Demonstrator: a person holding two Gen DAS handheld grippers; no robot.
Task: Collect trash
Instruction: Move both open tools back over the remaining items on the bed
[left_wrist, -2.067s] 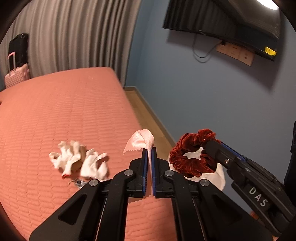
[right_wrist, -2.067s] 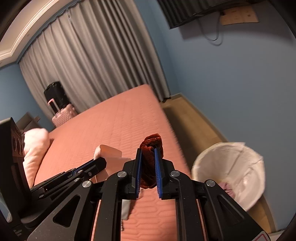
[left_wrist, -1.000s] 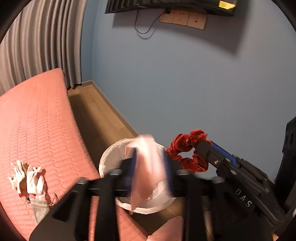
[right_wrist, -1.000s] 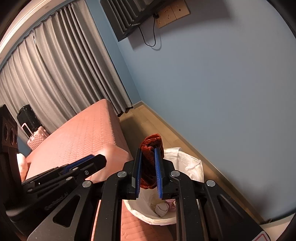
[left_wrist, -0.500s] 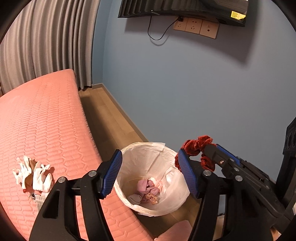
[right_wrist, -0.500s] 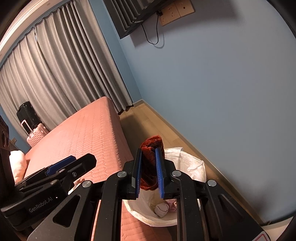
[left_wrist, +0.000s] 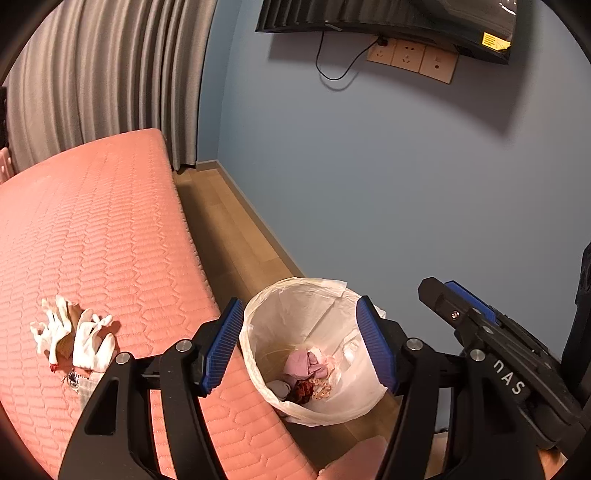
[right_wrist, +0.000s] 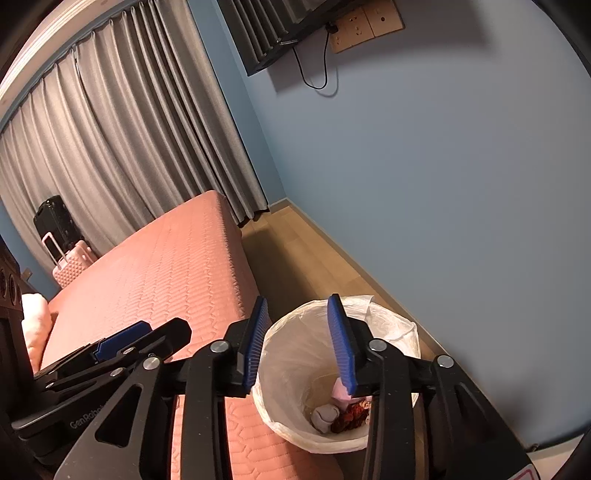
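Observation:
A white-lined trash bin (left_wrist: 295, 295) (right_wrist: 391, 325) stands on the wooden floor beside the bed. Inside it lie a pink cloth (left_wrist: 306, 363), the dark red scrunchie (left_wrist: 303, 391) (right_wrist: 351, 415) and a pale wad (right_wrist: 325, 415). My left gripper (left_wrist: 301, 347) hangs open over the bin with nothing between its blue pads. My right gripper (right_wrist: 301, 345) is also over the bin, its jaws opening and empty; its tip (left_wrist: 454, 306) shows at the right of the left wrist view. White gloves (left_wrist: 74, 339) and a small wrapper (left_wrist: 75, 380) lie on the pink mattress (left_wrist: 92, 229).
A blue wall (left_wrist: 388, 184) with sockets (left_wrist: 413, 57) and a mounted screen (left_wrist: 388, 18) rises behind the bin. Grey curtains (right_wrist: 129, 140) hang at the far end, with a pink suitcase (right_wrist: 72, 266) and a black one (right_wrist: 53, 218) beside them. A pink pillow (right_wrist: 33, 325) lies on the bed.
Both grippers swung from over the bed to above the bin. The left gripper opened and the pink cloth dropped in. The right jaws then parted and the red scrunchie fell into the bin.

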